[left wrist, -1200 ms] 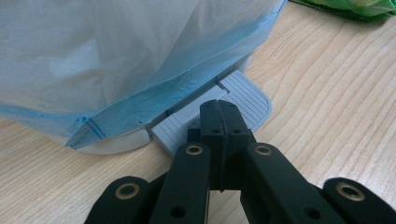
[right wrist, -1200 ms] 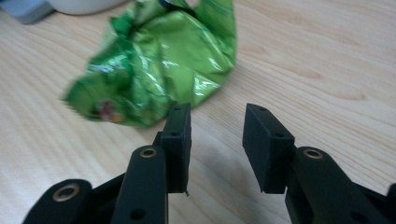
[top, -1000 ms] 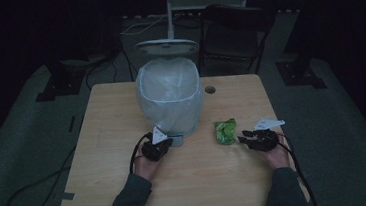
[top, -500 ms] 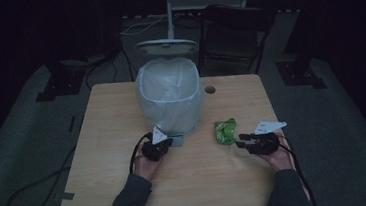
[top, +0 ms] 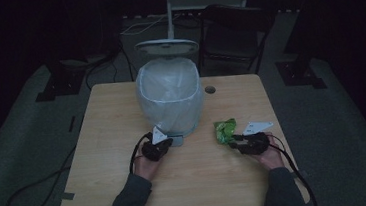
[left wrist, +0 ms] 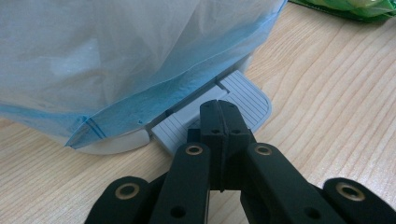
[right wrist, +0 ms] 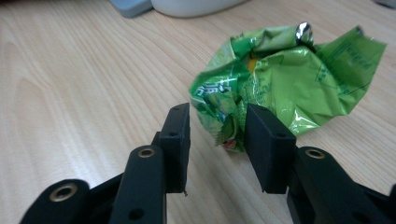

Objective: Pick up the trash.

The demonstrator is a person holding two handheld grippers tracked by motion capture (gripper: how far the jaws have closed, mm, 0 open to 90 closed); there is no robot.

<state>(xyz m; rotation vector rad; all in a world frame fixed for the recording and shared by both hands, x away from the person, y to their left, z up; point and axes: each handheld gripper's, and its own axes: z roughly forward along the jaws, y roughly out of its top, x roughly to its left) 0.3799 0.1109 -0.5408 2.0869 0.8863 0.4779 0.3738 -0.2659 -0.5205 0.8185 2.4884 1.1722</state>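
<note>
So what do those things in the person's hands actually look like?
Each hand-held gripper, left and right, is black, with two flat, blocky jaws on arms fixed by brass-ringed rivets. A pale three-cornered plate sits on top of each, a black cable trails back, and the person wears dark long sleeves.

I can read no text anywhere; the crumpled green wrapper (right wrist: 285, 88) carries printing in the right gripper view, but it is too creased and blurred to make out
</note>
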